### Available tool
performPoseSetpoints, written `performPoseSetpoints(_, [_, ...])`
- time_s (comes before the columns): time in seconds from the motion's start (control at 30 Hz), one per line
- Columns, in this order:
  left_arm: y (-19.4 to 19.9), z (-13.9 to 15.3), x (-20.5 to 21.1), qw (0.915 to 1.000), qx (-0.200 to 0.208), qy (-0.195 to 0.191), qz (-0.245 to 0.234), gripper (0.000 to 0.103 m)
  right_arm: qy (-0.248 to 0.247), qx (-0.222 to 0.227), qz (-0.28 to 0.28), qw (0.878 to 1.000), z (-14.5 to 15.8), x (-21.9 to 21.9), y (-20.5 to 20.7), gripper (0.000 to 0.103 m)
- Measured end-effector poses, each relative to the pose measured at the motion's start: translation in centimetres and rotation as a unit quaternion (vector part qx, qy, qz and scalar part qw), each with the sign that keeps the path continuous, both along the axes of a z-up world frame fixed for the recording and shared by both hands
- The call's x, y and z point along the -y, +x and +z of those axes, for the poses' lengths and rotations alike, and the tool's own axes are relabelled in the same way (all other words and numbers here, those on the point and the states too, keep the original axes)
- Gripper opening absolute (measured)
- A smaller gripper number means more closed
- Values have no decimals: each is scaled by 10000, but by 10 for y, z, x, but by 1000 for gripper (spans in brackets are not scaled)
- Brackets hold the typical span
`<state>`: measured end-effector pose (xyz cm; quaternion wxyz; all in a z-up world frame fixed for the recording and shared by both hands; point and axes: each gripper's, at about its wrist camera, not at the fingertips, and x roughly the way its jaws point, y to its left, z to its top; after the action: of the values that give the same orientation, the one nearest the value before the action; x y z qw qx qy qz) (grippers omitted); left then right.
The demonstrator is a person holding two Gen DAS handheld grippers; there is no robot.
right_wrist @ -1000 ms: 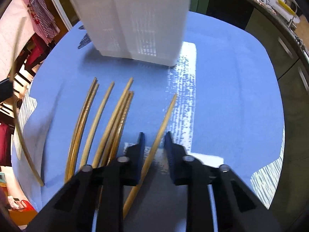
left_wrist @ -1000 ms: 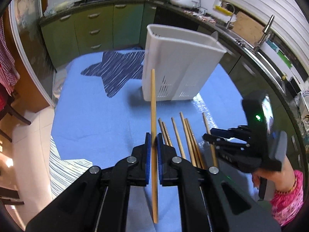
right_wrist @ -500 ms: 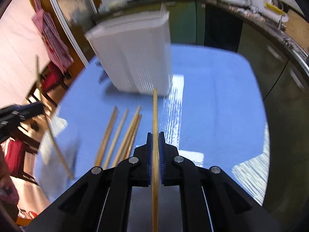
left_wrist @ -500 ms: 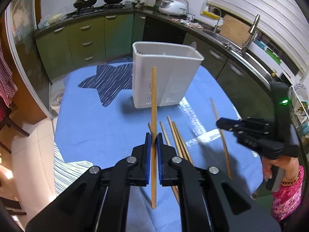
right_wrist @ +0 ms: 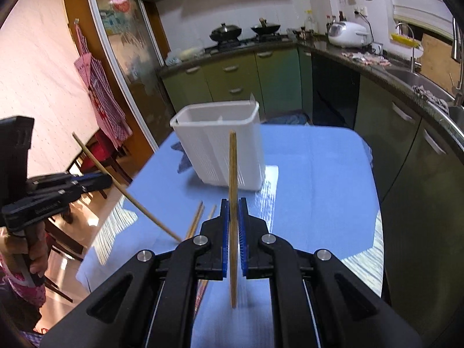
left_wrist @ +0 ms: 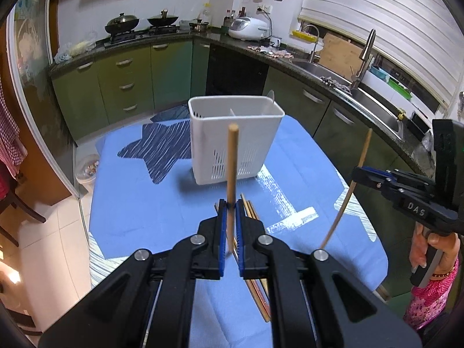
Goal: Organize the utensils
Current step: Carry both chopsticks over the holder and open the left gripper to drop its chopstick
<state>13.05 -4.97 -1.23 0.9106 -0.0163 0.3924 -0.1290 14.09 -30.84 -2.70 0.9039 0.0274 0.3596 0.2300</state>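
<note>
A slender, pale wooden chopstick (left_wrist: 232, 174) is gripped upright at frame centre by the left gripper (left_wrist: 229, 211); another chopstick (right_wrist: 233, 191) is clamped likewise by the right gripper (right_wrist: 233, 211). Both are held before the white slotted utensil holder (left_wrist: 235, 142).

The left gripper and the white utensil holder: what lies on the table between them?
In the left wrist view, loose chopsticks near the left gripper, then bare blue cloth up to the white utensil holder.

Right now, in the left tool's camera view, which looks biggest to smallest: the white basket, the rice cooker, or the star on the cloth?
1. White basket
2. Star, though it looks nearly as large as the basket.
3. Rice cooker, but it stands much farther away, so its true size is unsure.
</note>
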Motion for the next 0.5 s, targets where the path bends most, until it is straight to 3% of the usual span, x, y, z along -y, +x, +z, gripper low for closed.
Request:
performPoseSetpoints(0.27, [23, 32, 0, 9996, 259, -107, 6, 6, 386, 469, 4, 9982, 64, 3, 16, 7])
performPoseSetpoints(0.5, [43, 96, 0, 9960, 868, -219, 48, 6, 717, 883, -63, 9935, 126, 9, 37, 7])
